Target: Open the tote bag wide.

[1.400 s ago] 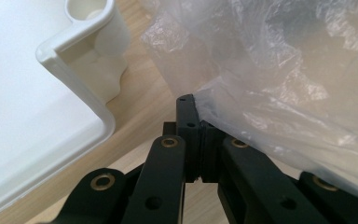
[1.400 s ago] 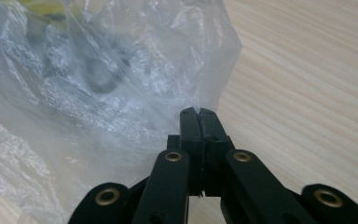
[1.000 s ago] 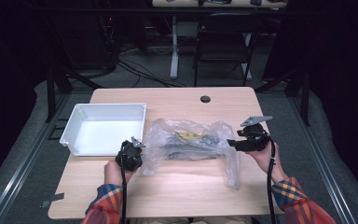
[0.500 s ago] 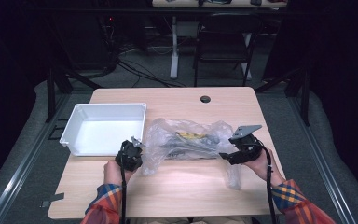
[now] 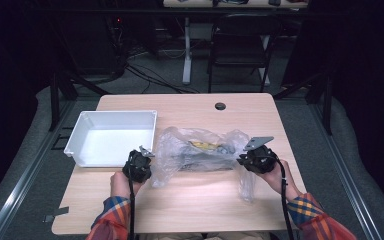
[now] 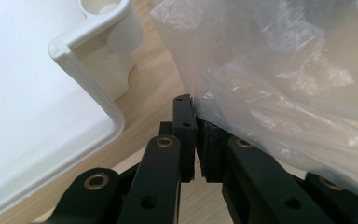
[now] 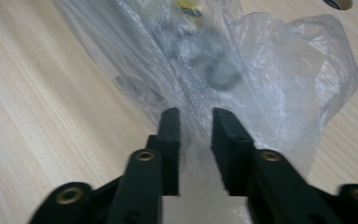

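Note:
A crumpled clear plastic bag [image 5: 200, 150] with dark items and something yellow [image 5: 203, 145] inside lies across the middle of the wooden table [image 5: 205, 200]. My left gripper [image 5: 149, 163] is at the bag's left end. In the left gripper view my left gripper [image 6: 196, 105] is shut on a fold of the bag [image 6: 284, 93]. My right gripper [image 5: 242, 159] is at the bag's right end. Its jaws have just been closing. In the right gripper view, which is blurred, my right gripper [image 7: 196, 114] still shows a gap, and the bag's film [image 7: 279, 60] lies in it.
A white plastic tray [image 5: 110, 114] stands on the table at the left, its corner [image 6: 88, 88] close beside my left gripper. A round cable hole [image 5: 220, 106] is at the table's far edge. A chair and table legs stand beyond.
My right gripper has come down and inward onto the bag's right end, and its jaws have narrowed around the film. The left gripper has stayed where it was.

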`<action>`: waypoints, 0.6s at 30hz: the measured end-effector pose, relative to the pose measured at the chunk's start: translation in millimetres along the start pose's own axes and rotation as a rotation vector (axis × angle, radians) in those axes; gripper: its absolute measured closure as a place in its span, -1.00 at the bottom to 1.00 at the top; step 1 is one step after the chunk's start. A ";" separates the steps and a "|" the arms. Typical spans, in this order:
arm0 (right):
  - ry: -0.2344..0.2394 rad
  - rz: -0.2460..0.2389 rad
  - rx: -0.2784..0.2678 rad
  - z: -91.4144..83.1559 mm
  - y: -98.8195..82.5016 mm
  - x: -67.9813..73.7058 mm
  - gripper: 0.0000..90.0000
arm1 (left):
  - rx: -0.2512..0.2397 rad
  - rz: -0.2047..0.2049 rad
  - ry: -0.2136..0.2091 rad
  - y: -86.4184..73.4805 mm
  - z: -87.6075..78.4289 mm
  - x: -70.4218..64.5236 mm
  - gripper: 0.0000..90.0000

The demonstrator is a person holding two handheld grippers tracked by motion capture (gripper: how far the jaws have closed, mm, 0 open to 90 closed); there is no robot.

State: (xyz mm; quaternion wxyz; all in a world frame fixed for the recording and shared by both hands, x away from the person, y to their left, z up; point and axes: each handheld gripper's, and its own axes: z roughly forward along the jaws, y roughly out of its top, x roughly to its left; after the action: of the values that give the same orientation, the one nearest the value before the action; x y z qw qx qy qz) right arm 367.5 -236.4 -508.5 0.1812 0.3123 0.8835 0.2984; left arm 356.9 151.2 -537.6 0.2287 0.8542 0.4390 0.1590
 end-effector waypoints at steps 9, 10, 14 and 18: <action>-0.004 0.022 -0.028 -1.7 4.7 -0.9 0.98 | 0.002 0.000 -0.020 -2.3 -12.2 -2.7 0.37; 0.000 0.024 -0.030 -2.6 5.2 -1.8 0.98 | 0.002 0.002 -0.011 -3.6 -15.2 -4.3 0.26; -0.004 0.038 -0.043 -3.8 6.8 -3.0 0.98 | -0.004 0.010 -0.016 -11.8 -24.8 -10.9 -0.08; -0.002 0.040 -0.044 -2.0 9.4 -3.3 0.99 | -0.030 0.035 -0.043 -16.6 -35.0 -20.5 -0.37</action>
State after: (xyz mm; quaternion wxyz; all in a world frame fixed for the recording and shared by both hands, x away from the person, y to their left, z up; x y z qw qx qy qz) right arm 373.1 -233.6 -500.5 0.1828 0.3263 0.8700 0.3213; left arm 317.6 151.6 -518.3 0.2481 0.8614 0.4167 0.1511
